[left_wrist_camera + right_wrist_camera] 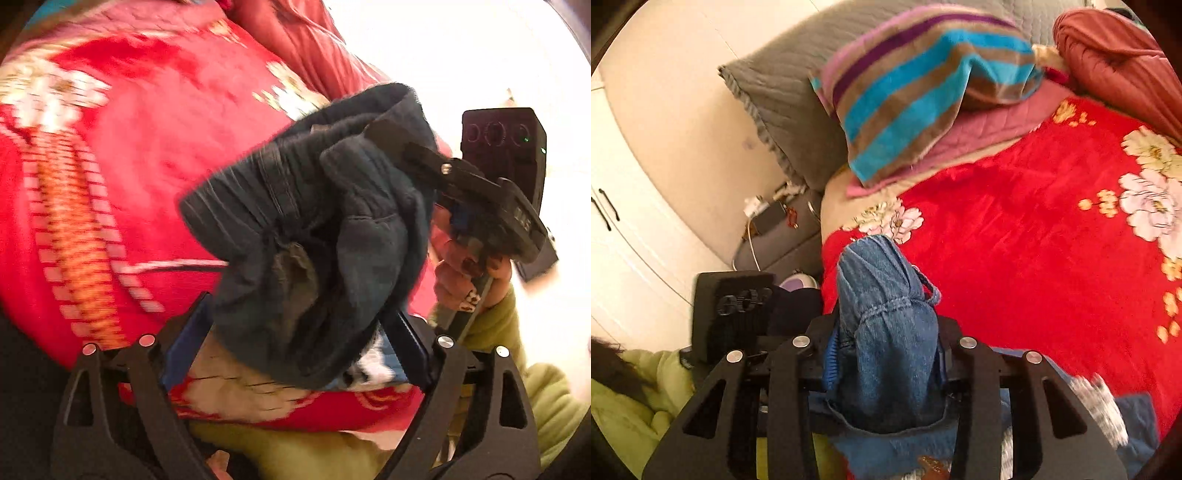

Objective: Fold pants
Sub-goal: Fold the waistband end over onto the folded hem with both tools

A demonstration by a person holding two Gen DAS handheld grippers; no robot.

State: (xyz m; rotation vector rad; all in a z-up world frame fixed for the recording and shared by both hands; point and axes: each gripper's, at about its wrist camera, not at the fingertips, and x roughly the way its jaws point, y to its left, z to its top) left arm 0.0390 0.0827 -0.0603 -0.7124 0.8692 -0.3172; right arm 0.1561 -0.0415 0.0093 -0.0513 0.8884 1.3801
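Note:
The pants are blue denim jeans with a dark ribbed waistband. In the left wrist view a thick dark bunch of the pants (314, 236) fills the middle, held above the red bed. My left gripper (295, 339) is shut on the pants near the bottom of that bunch. The right gripper (406, 147) comes in from the right and pinches the top of the same bunch. In the right wrist view my right gripper (886, 354) is shut on a gathered fold of blue pants (886, 332) that stands up between its fingers.
A red floral blanket (1034, 240) covers the bed. A striped blue and brown towel (916, 88) lies on a grey pillow (798, 96) at the head. A crumpled red quilt (1115, 55) sits at the far right. A grey bedside stand (779, 225) with cables and white cabinets (628, 229) are left.

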